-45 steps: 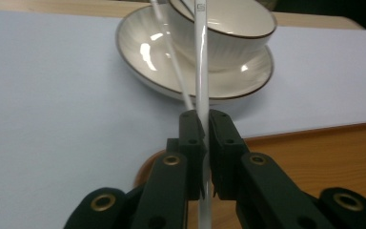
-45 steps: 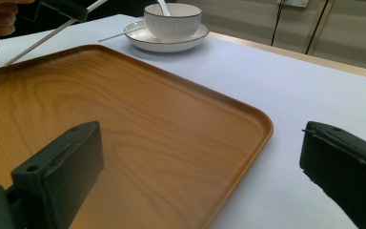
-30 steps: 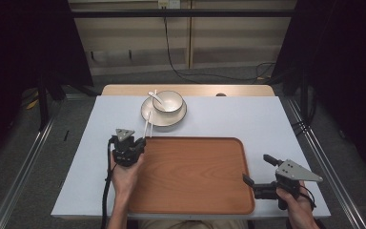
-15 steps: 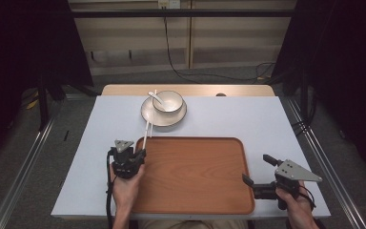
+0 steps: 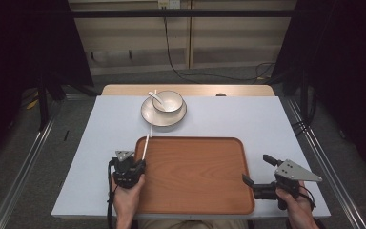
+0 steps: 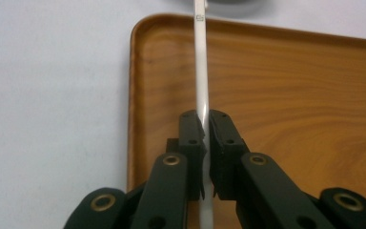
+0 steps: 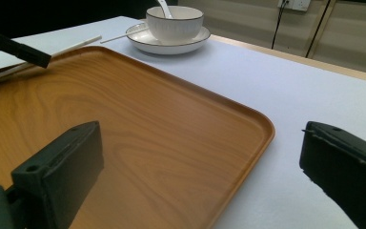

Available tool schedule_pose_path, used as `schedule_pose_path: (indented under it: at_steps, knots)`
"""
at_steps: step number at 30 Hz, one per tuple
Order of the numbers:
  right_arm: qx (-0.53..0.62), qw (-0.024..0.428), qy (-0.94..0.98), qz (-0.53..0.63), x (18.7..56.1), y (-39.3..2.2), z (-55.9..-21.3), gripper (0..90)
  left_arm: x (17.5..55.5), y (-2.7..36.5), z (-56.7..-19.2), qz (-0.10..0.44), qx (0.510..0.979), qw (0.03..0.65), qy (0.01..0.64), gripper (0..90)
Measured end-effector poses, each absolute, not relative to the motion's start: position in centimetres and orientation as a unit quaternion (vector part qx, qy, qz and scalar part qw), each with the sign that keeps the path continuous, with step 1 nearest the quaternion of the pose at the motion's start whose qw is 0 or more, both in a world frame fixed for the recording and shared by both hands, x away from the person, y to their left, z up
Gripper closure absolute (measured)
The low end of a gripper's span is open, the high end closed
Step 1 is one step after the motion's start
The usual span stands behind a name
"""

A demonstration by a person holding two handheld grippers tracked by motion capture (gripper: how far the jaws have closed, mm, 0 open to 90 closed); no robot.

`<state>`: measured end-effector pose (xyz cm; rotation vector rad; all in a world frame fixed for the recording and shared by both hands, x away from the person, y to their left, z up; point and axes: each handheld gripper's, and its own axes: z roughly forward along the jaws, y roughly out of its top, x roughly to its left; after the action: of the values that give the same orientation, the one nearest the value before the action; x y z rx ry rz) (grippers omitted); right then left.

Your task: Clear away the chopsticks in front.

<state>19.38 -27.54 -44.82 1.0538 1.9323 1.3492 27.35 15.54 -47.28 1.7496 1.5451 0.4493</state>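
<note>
Now we clamp the left gripper (image 6: 205,125) on the white chopsticks (image 6: 200,71), which slant over the wooden tray's (image 5: 195,176) left rim toward the plate (image 5: 163,116) holding the bowl (image 5: 167,101). Our right gripper (image 5: 256,170) rests wide open, holding nothing, at the tray's right edge.

1. The wooden tray (image 5: 195,176) lies bare across its middle, open to either gripper.
2. At twelve o'clock, the plate (image 5: 148,114) and bowl (image 5: 167,101) block the way.
3. White chopsticks (image 5: 145,143) cross the tray's ten o'clock corner.
</note>
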Motion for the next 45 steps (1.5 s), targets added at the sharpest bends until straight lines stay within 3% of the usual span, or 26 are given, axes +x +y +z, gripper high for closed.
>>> schedule_pose_path:
  at_steps: [31,39,45]
  knots:
    - [0.39,0.276,0.719,0.504,19.4,-27.5,-44.8,0.6,27.7,15.2,-47.2,0.179,0.708,0.338,0.594,83.1]
    - [0.393,0.277,0.716,0.506,19.4,-27.7,-44.8,0.6,27.8,15.5,-46.9,0.176,0.721,0.361,0.565,75.5]
    - [0.391,0.276,0.717,0.507,19.4,-27.7,-44.8,0.6,28.1,16.1,-46.3,0.195,0.718,0.375,0.553,63.6]
